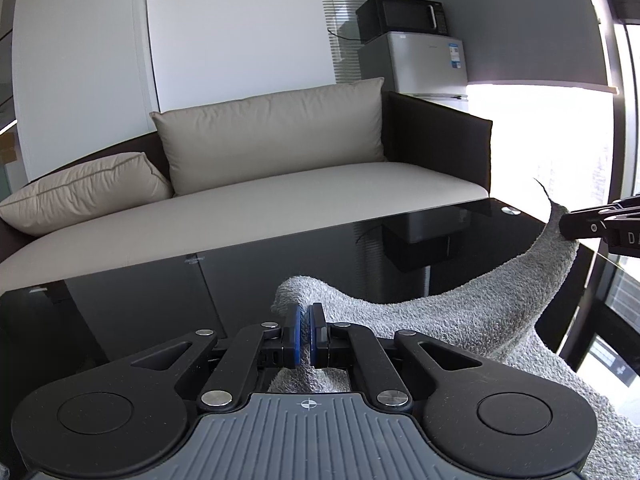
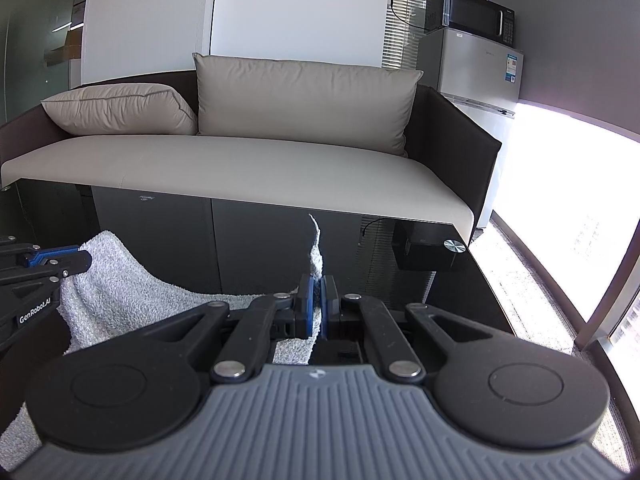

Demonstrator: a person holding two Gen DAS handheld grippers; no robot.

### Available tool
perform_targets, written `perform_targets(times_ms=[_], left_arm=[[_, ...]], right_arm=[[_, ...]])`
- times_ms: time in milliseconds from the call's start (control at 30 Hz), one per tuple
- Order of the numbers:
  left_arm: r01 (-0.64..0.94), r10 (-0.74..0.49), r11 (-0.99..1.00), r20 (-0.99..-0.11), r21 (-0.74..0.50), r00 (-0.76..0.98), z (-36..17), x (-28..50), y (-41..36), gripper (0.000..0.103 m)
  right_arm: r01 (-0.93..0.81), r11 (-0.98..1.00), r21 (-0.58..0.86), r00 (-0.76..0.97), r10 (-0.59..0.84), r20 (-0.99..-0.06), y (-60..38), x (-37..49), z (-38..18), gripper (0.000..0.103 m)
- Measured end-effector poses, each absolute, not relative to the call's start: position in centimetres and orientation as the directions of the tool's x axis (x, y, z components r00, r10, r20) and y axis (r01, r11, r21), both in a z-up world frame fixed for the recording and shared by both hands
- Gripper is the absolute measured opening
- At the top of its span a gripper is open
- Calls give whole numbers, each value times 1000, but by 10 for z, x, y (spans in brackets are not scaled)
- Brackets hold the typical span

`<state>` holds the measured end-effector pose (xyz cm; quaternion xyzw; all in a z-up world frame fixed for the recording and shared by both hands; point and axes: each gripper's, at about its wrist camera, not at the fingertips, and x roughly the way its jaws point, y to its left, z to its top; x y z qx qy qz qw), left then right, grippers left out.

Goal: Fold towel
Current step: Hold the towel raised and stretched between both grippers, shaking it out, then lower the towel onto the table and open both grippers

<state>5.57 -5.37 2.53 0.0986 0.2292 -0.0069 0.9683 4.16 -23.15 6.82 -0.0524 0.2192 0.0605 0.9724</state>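
Left tongs [image 1: 307,312] clamped on grey towel [image 1: 460,312] corner, right tongs [image 2: 319,284] likewise; towel sagging betw. them over glossy black bench [image 1: 160,280]. Beige sofa [image 2: 240,160] behind, fridge w/ microwave by window.

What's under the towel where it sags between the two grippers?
Under the towel sagging between left gripper and right gripper lies the black glass table. Bare glass shows ahead; what lies beneath the draped cloth is covered.
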Motion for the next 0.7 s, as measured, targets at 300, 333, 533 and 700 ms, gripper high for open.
perform_targets(times_ms=[300, 333, 533, 700], left_arm=[[73, 36, 976, -484, 205, 875, 15, 75, -55, 4], [75, 36, 976, -487, 205, 872, 14, 77, -56, 4], [60, 44, 981, -506, 187, 861, 9, 89, -48, 4], [54, 50, 982, -519, 183, 853, 7, 99, -43, 4]], right_arm=[[-149, 985, -90, 878, 90, -470, -223, 69, 54, 3], [-146, 985, -91, 876, 87, -474, -223, 72, 52, 3], [-147, 984, -97, 871, 83, -484, -225, 89, 40, 3], [-162, 982, -93, 862, 95, -497, -221, 105, 33, 3]])
